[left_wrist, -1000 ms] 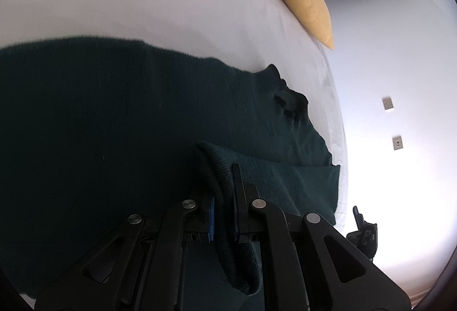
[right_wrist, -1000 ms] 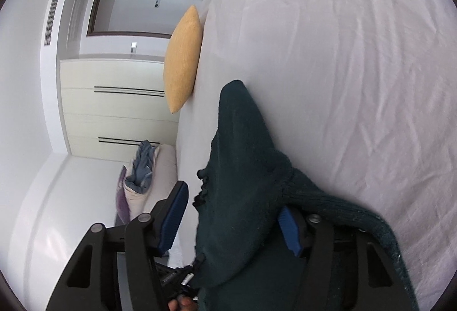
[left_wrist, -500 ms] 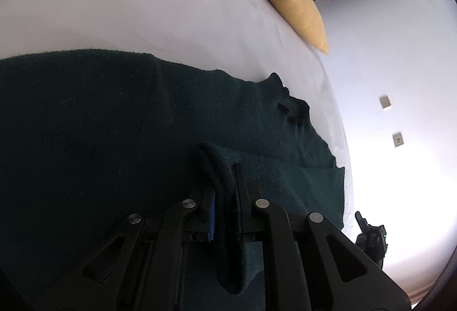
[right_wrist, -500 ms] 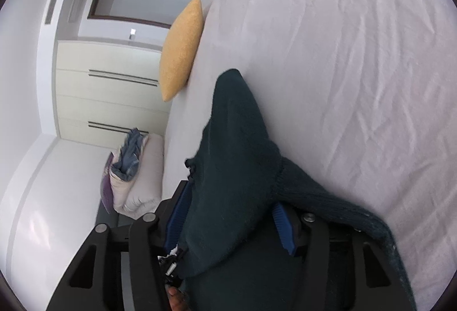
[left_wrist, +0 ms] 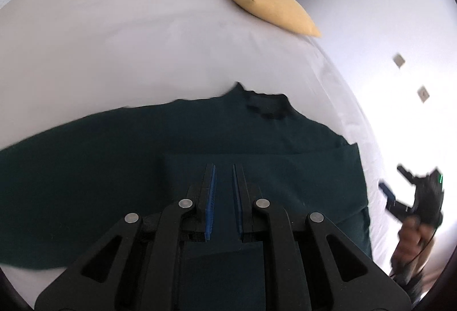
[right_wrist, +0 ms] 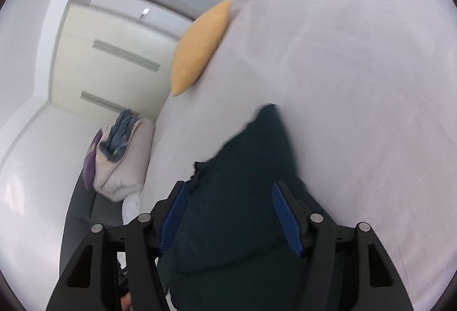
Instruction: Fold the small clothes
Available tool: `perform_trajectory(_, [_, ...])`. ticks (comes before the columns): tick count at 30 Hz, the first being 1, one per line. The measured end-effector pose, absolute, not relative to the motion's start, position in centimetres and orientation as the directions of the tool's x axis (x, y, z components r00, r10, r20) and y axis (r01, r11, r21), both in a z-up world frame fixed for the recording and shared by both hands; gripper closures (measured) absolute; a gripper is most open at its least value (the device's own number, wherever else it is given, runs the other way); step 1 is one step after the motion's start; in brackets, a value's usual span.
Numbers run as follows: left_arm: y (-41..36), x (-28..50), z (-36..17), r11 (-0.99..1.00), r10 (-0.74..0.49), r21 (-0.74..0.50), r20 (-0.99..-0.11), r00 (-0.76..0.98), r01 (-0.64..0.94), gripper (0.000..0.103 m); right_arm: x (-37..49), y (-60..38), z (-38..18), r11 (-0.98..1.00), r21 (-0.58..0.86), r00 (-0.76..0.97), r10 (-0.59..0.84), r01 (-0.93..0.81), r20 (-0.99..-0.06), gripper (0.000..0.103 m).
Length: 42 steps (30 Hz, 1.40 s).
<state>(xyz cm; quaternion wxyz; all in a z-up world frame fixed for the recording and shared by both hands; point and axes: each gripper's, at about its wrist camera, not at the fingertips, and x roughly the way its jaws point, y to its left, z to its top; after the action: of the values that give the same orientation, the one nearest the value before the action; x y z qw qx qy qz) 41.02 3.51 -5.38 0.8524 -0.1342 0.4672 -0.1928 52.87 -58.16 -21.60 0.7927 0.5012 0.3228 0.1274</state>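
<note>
A dark teal knit sweater (left_wrist: pixel 142 168) lies spread on the white bed (left_wrist: pixel 142 39). One part (left_wrist: pixel 285 168) is folded in flat on top of it. My left gripper (left_wrist: pixel 223 171) hovers above that fold, its blue pads a narrow slit apart, and no cloth is pinched. In the right wrist view the sweater (right_wrist: pixel 251 168) runs away from me under my right gripper (right_wrist: pixel 228 188). Its jaws are opening and stand wide, with the cloth lying below and between them and neither pad pressing on it. A hand carries the right gripper (left_wrist: pixel 395 181) at the bed's right edge.
A yellow cushion (left_wrist: pixel 271 5) lies at the far corner of the bed, also visible as the cushion (right_wrist: pixel 200 48) in the right view. A pile of bedding and clothes (right_wrist: pixel 120 156) sits on a grey seat beside the bed, before white wardrobe doors (right_wrist: pixel 100 59).
The left gripper let go of the sweater fold and rose; the fold now lies flat. The right gripper lifted and its jaws spread off the cloth they held.
</note>
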Motion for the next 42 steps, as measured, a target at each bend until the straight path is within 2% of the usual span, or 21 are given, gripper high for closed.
perform_trajectory(5, [0.7,41.7,-9.9,0.911,-0.411,-0.363,-0.816,0.406,0.193,0.092,60.1,-57.9,-22.7,0.486,0.869,0.679,0.606,0.096,-0.414,0.038])
perform_trajectory(8, [1.1,40.6,-10.6,0.91,-0.414,-0.347,-0.791,0.449,0.229,0.092,63.2,-58.8,-25.2,0.485,0.861,0.636,0.618,0.153,-0.461,0.039])
perform_trajectory(9, [1.4,40.5,-10.7,0.904,-0.427,-0.359,-0.786,0.447,0.233,0.092,63.8,-59.1,-25.8,0.476,0.865,0.628,0.627,0.16,-0.461,0.044])
perform_trajectory(11, [1.9,40.7,-11.0,0.888,-0.459,-0.399,-0.775,0.434,0.227,0.092,64.6,-59.5,-26.9,0.453,0.88,0.595,0.671,0.144,-0.443,0.049])
perform_trajectory(15, [3.3,40.9,-11.7,0.858,-0.513,-0.472,-0.752,0.414,0.203,0.093,63.9,-59.4,-26.6,0.483,0.871,0.535,0.714,0.092,-0.452,0.051])
perform_trajectory(21, [2.4,42.0,-11.6,0.883,-0.47,-0.415,-0.77,0.432,0.22,0.092,60.1,-59.0,-26.2,0.483,0.872,0.467,0.756,0.072,-0.458,0.05])
perform_trajectory(26, [0.3,41.8,-11.9,0.878,-0.478,-0.426,-0.76,0.44,0.218,0.092,56.7,-59.2,-26.4,0.458,0.886,0.463,0.771,0.074,-0.437,0.05])
perform_trajectory(27, [0.1,41.7,-12.0,0.877,-0.479,-0.427,-0.758,0.443,0.218,0.092,56.2,-59.4,-26.5,0.453,0.888,0.464,0.772,0.079,-0.435,0.049])
perform_trajectory(28, [0.3,41.8,-12.0,0.878,-0.479,-0.426,-0.756,0.446,0.219,0.092,55.5,-59.5,-26.5,0.464,0.881,0.467,0.762,0.09,-0.449,0.044])
perform_trajectory(30, [0.3,41.9,-12.2,0.882,-0.471,-0.416,-0.757,0.452,0.223,0.092,54.6,-59.6,-26.6,0.475,0.874,0.462,0.756,0.099,-0.463,0.043])
perform_trajectory(33, [-0.1,41.6,-12.3,0.886,-0.463,-0.402,-0.755,0.464,0.23,0.092,53.9,-59.5,-25.9,0.488,0.869,0.471,0.748,0.087,-0.468,0.042])
perform_trajectory(39, [0.3,41.5,-12.7,0.872,-0.489,-0.433,-0.735,0.47,0.231,0.092,54.8,-58.2,-23.8,0.464,0.886,0.502,0.763,0.015,-0.408,0.041])
perform_trajectory(42, [0.3,41.4,-12.8,0.871,-0.49,-0.432,-0.732,0.473,0.234,0.092,55.6,-57.2,-24.9,0.485,0.874,0.475,0.762,0.032,-0.441,0.041])
